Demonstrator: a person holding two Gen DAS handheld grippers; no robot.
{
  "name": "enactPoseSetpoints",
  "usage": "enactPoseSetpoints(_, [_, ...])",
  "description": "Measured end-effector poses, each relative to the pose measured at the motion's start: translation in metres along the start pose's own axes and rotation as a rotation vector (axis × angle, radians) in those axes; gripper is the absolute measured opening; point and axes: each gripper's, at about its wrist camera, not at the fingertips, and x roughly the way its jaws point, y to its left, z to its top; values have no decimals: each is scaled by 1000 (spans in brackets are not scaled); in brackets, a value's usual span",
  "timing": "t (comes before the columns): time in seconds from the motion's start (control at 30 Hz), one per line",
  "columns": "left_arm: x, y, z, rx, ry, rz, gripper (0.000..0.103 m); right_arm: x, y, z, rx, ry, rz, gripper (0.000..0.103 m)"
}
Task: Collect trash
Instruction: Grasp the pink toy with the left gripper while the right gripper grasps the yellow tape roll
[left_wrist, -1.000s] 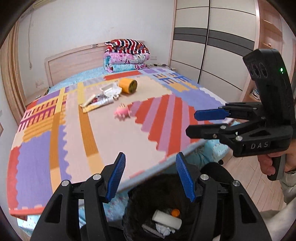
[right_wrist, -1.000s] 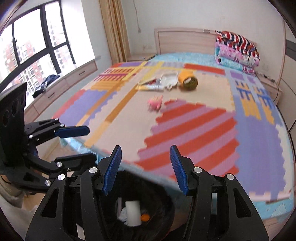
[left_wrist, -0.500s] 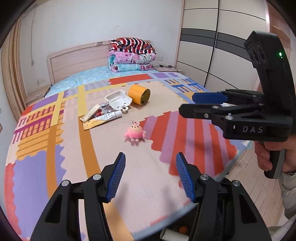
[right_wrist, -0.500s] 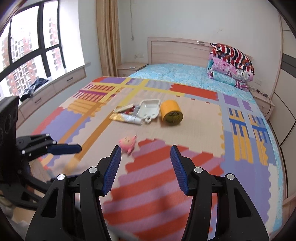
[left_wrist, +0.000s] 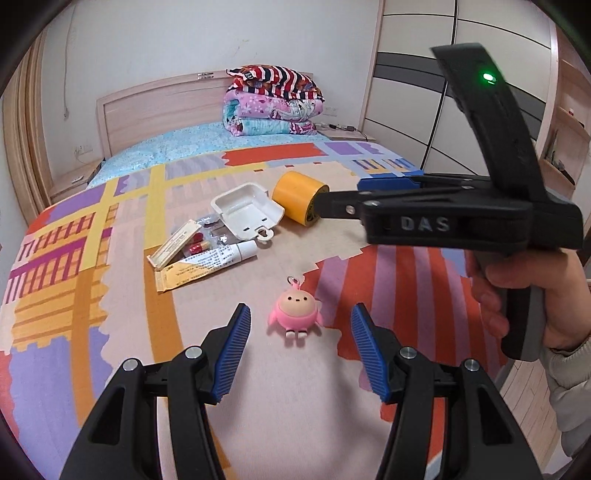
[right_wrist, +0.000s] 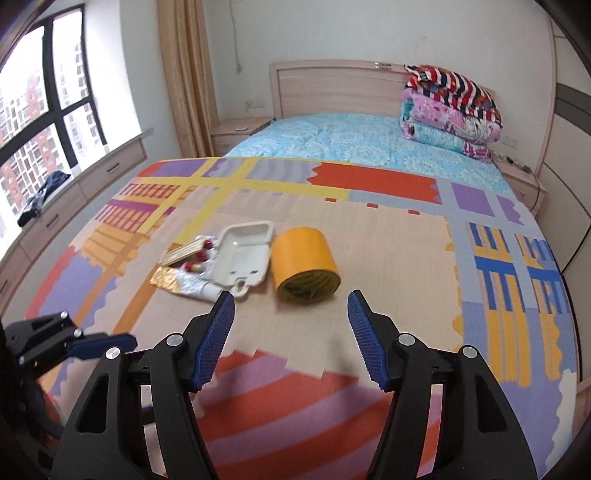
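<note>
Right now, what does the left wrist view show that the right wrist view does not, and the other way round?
Only the left wrist view shows the pink toy keychain and the wardrobe. Only the right wrist view shows the window and the curtain. Both show the yellow tape roll, the white plastic tray, the ointment tube and the folded blankets.

Home bedroom: bed (right_wrist: 369, 147), folded quilts (right_wrist: 448, 110).
</note>
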Motion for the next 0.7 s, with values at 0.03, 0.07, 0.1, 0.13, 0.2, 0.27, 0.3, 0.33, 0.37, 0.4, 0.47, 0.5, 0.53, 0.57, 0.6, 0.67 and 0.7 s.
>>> enactPoseSetpoints(0.03, [3, 1, 0, -1, 3, -1, 54, 5, -2, 2, 9, 4, 6, 63])
enactPoseSetpoints(0.07, [5, 1, 0, -2, 7, -1, 54, 7, -3, 2, 14, 6, 8, 63])
enactPoseSetpoints(0.1, [9, 1, 0, -6, 12, -2, 54, 10, -5, 4, 20, 9, 9, 63])
enactPoseSetpoints(0.13, [12, 2, 1, -9, 17, -3, 54, 13, -7, 5, 24, 13, 10, 63])
enactPoseSetpoints(0.2, [18, 3, 1, -18, 25, -3, 54, 19, -9, 7, 27, 20, 13, 63])
enactPoseSetpoints(0.27, [21, 4, 1, -23, 29, -8, 54, 24, -10, 9, 28, 27, 14, 63])
enactPoseSetpoints(0.3, [22, 3, 1, -23, 31, -11, 54, 26, -10, 10, 29, 28, 14, 63])
enactPoseSetpoints(0.33, [23, 3, 1, -24, 31, -17, 54, 29, -11, 10, 33, 31, 13, 63])
enactPoseSetpoints(0.37, [24, 3, 1, -27, 33, -21, 54, 31, -11, 11, 35, 33, 12, 63])
enactPoseSetpoints(0.4, [25, 4, 1, -27, 35, -21, 54, 32, -12, 11, 35, 34, 12, 63])
enactPoseSetpoints(0.47, [27, 5, 2, -30, 39, -16, 49, 36, -14, 11, 38, 37, 0, 63])
enactPoseSetpoints(0.5, [28, 5, 2, -31, 42, -14, 46, 36, -15, 12, 40, 36, 1, 63])
enactPoseSetpoints(0.53, [29, 6, 2, -32, 45, -10, 41, 36, -16, 12, 42, 36, 5, 63])
enactPoseSetpoints(0.57, [31, 7, 2, -35, 48, -6, 36, 37, -17, 13, 43, 36, 8, 63])
enactPoseSetpoints(0.6, [32, 7, 1, -37, 50, -7, 36, 38, -18, 13, 46, 38, 10, 63])
enactPoseSetpoints(0.67, [33, 8, 1, -40, 48, -12, 36, 39, -18, 14, 49, 40, 22, 57])
enactPoseSetpoints(0.7, [33, 7, 1, -37, 46, -9, 35, 41, -17, 14, 45, 44, 30, 52])
